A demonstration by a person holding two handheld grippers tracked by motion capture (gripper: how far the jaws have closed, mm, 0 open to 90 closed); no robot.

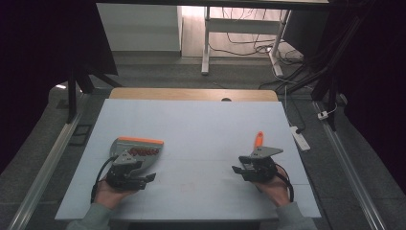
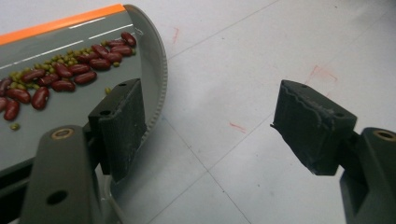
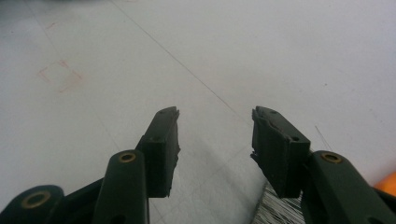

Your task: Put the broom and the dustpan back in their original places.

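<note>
A grey dustpan (image 1: 125, 143) with an orange edge lies at the table's left. It holds red kidney beans (image 1: 142, 152) and small green beans. In the left gripper view the red beans (image 2: 70, 74) lie in a band across the pan (image 2: 70, 112), mixed with green beans (image 2: 65, 58). My left gripper (image 1: 146, 178) (image 2: 210, 100) is open at the pan's near rim, with one jaw over that rim and nothing held. My right gripper (image 1: 238, 168) (image 3: 215, 114) is open over bare table. An orange-handled brush (image 1: 258, 140) lies just behind it; its bristles (image 3: 275, 210) and handle (image 3: 386, 183) show low in the right gripper view.
The light blue table (image 1: 201, 124) carries faint red pen marks (image 3: 60, 74) near its middle. A white power strip (image 1: 300, 136) lies on the floor off the right edge, and desk legs and cables stand beyond the far edge.
</note>
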